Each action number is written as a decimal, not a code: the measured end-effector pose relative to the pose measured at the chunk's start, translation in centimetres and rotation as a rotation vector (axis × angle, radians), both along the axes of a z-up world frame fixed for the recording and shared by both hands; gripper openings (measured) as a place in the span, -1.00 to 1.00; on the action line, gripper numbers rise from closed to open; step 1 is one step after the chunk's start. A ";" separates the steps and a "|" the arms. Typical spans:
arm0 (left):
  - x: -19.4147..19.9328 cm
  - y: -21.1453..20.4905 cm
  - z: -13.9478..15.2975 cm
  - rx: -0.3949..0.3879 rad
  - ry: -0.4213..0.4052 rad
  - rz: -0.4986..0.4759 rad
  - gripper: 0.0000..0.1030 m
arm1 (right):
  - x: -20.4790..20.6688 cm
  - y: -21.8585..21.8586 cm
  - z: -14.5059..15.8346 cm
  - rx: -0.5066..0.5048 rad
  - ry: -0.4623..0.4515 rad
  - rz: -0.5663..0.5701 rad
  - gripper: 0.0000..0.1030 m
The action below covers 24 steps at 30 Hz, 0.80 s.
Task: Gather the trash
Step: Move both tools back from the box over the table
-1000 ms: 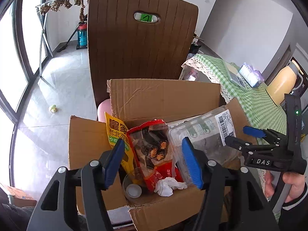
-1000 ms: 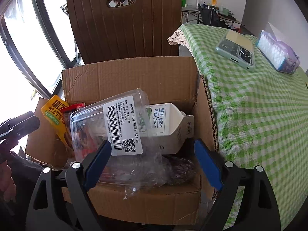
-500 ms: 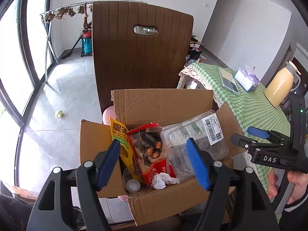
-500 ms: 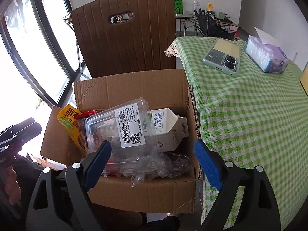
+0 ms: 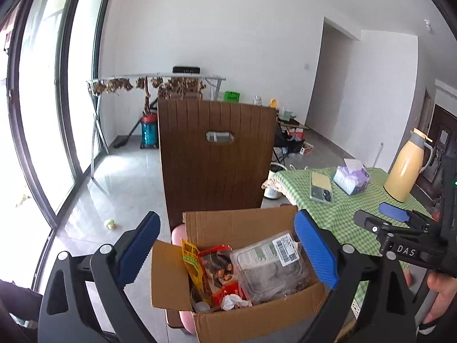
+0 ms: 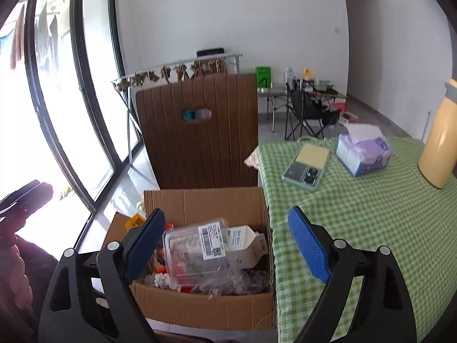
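Note:
An open cardboard box (image 5: 237,223) (image 6: 205,203) stands on a chair seat beside the table. It holds a clear plastic container (image 5: 268,265) (image 6: 197,248) with a barcode label, a yellow snack bag (image 5: 192,260), a red wrapper (image 5: 220,268), a white carton (image 6: 245,243) and crumpled tissue (image 5: 232,300). My left gripper (image 5: 227,250) is open and empty, above and in front of the box. My right gripper (image 6: 225,245) is open and empty over the box's right side. It also shows in the left wrist view (image 5: 400,228).
A brown chair back (image 5: 217,157) rises behind the box. The green checked table (image 6: 357,214) on the right carries a phone (image 6: 307,168), a tissue pack (image 6: 362,151) and a yellow thermos (image 6: 442,140). Windows are on the left; a drying rack (image 5: 142,83) stands at the back.
Both grippers have pulled back and up from the box, so it looks smaller and lower. More of the room and table shows. Both stay open and empty.

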<state>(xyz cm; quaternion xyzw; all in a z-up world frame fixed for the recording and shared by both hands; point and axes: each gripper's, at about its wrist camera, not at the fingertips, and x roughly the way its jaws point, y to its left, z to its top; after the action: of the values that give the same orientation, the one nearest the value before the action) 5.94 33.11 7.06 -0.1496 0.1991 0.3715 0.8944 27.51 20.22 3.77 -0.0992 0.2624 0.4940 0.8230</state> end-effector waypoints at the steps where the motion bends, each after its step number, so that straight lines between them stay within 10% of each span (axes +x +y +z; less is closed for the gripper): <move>1: -0.2 -0.6 0.7 0.021 -0.013 0.008 0.83 | -0.3 -0.6 0.7 0.032 -0.025 -0.006 0.64; 15: 0.1 -5.5 3.5 0.143 -0.068 -0.004 0.85 | -0.4 -7.2 3.7 0.179 -0.111 -0.098 0.68; 24: 7.8 -11.3 4.1 0.147 -0.104 -0.180 0.85 | 3.5 -16.2 2.8 0.154 -0.120 -0.298 0.68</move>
<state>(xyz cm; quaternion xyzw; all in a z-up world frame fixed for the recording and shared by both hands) 13.75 21.77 11.12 -0.0842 0.1375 0.2949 0.9418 31.02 4.01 6.56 -0.0251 0.1861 0.3785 0.9064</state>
